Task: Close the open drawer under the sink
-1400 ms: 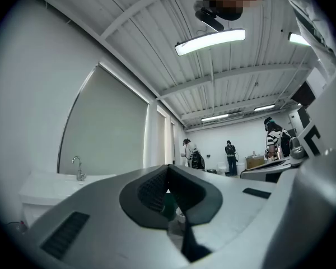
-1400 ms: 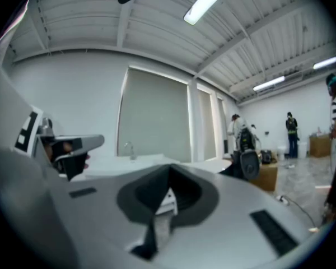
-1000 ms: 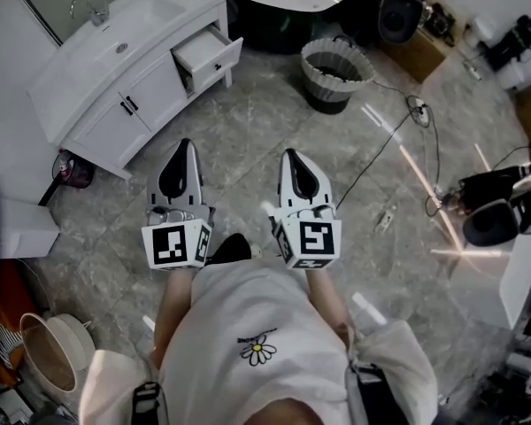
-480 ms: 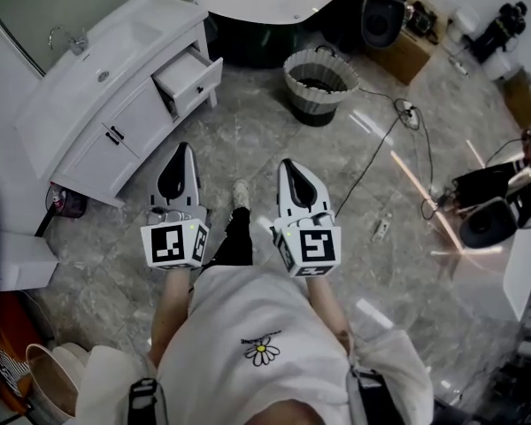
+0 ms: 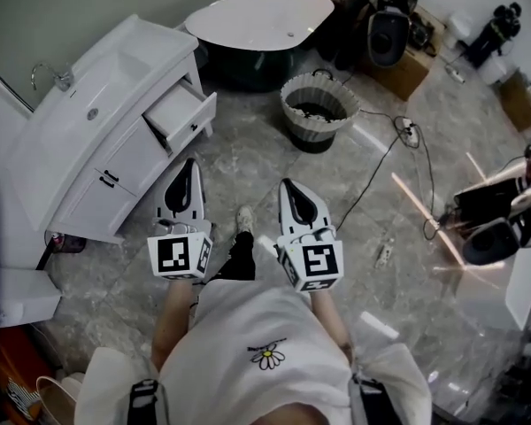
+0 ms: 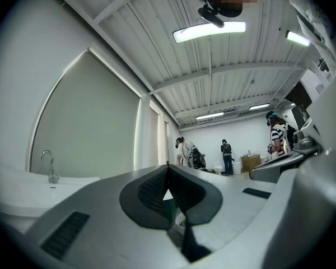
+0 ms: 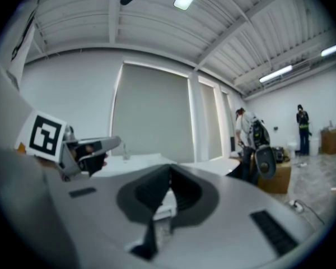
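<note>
A white vanity (image 5: 88,162) with a sink (image 5: 93,109) and a tap (image 5: 53,76) stands at the upper left of the head view. Its top drawer (image 5: 184,116) is pulled out toward the floor space. My left gripper (image 5: 190,163) is held level, its tip a short way in front of the drawer, apart from it; it is shut and empty. My right gripper (image 5: 289,182) is beside it on the right, shut and empty. The left gripper view shows the closed tips (image 6: 168,170) and the tap (image 6: 49,167). The right gripper view shows its closed tips (image 7: 169,172).
A ribbed round basket (image 5: 317,102) stands on the stone floor right of the drawer. Behind it is a white oval tub (image 5: 261,18). A cable (image 5: 380,158) and power strip (image 5: 414,106) lie at the right, near black equipment (image 5: 491,228). People (image 6: 228,157) stand far off.
The person has walked toward the vanity: it and the open drawer have slid down and nearer in the head view. Both grippers came closer to the drawer, still shut.
</note>
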A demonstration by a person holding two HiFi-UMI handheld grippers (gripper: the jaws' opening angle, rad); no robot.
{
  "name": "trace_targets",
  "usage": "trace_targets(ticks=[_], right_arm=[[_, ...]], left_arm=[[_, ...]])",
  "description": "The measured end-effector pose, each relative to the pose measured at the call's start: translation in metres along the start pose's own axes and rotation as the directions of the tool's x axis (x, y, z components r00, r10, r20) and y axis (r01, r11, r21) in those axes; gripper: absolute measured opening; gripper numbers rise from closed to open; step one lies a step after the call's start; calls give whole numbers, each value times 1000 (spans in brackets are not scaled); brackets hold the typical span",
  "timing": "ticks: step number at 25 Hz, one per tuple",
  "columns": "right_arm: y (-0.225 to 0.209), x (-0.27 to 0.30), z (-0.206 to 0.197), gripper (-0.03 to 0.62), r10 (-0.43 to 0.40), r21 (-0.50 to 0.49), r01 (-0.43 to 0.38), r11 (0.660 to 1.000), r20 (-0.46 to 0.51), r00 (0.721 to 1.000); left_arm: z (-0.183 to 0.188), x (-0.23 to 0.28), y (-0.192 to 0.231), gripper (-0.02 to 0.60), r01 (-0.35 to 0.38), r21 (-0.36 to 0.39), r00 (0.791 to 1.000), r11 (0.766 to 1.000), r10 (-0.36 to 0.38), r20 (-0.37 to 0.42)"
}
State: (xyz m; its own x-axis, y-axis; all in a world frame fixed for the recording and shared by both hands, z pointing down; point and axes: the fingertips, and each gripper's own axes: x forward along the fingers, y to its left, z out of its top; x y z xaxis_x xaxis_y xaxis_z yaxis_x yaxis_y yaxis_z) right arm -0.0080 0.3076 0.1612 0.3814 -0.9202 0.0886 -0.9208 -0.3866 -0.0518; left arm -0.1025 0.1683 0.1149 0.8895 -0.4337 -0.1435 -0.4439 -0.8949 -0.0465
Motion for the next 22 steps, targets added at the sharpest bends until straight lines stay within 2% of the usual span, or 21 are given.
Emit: trace_targets(ticks=[5,14,22], right_arm=[[-7,83,5,29,54,2,-54,999,-48,997],[-40,240,48,29,110,-13,-111,994,-5,994],[-66,327,52,29,116,12,-116,993,-43,992]], left_arm=[[-22,68,38,21,-16,-24,1000,1000,15,-27],[-27,213,98,21,4,8,1000,1000,-4,18],[-41,299,134,21,-11,-3,1000,1000,12,17]])
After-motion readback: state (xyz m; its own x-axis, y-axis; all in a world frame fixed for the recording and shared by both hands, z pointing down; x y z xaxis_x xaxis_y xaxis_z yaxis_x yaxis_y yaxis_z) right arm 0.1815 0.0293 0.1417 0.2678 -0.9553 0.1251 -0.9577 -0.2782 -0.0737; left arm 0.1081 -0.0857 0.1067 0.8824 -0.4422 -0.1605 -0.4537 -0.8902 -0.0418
